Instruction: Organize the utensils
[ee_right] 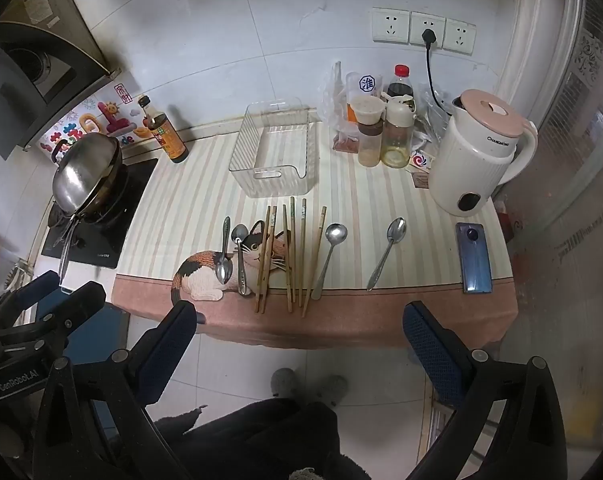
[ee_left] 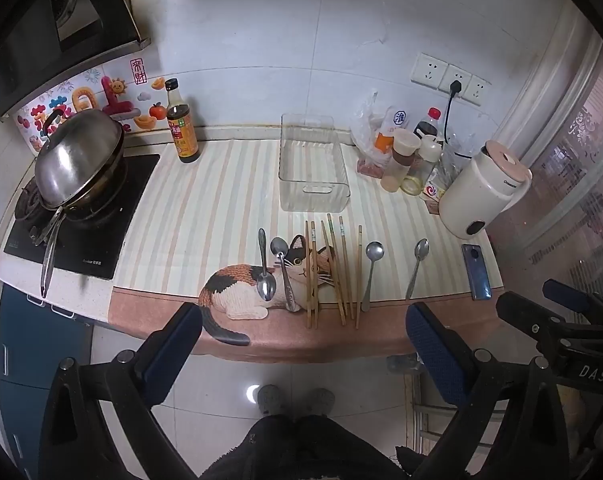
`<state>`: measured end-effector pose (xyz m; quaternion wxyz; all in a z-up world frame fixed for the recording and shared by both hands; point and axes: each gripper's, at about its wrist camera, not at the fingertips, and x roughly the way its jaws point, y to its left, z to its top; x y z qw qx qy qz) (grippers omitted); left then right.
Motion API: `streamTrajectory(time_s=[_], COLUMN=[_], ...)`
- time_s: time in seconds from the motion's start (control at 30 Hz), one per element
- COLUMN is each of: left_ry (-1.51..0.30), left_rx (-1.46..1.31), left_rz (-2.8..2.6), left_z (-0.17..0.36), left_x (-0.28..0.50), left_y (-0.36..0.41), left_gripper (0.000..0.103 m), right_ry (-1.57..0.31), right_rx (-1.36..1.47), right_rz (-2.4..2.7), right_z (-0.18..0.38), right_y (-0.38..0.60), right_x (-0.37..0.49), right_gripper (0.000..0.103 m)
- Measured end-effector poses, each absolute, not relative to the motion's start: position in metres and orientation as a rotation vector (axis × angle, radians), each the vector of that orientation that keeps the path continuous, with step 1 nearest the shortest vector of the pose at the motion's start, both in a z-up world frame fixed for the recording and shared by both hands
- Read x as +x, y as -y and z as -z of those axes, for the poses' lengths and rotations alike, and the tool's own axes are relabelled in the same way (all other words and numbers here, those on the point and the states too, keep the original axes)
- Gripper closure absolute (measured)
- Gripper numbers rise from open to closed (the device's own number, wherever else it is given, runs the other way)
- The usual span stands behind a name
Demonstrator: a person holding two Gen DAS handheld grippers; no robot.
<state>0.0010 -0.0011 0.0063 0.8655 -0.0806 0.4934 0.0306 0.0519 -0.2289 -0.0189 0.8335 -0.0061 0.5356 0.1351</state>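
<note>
Ahead of the left claw point(ee_left: 303, 340), spread wide and empty, chopsticks point(ee_left: 333, 268) and spoons point(ee_left: 266, 268) lie in a row, the clear bin point(ee_left: 313, 168) beyond. Beyond the right claw point(ee_right: 299, 338), also spread and empty, the same chopsticks point(ee_right: 291, 252) lie before the bin point(ee_right: 275, 152).

I see a shiny wok point(ee_left: 77, 160) on the black stove point(ee_left: 89, 220) at the left, a brown sauce bottle point(ee_left: 181, 124) near it, a white kettle point(ee_right: 477, 152) on the right, and a blue phone point(ee_right: 474, 258) lying flat by the kettle.
</note>
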Motion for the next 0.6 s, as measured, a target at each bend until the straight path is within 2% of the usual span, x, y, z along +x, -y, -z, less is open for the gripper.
streamTrajectory(time_s=[0.6], left_ry=[-1.033], left_rx=[-0.169], left_rz=[-0.065], left_z=[-0.0048], left_x=[0.0023], left_y=[0.0008], left_gripper=[0.0], right_ry=[-1.135], right_rx=[-0.009], right_rz=[-0.289], right_z=[0.0199], right_y=[0.2289], right_x=[0.0559], right_gripper=[0.0])
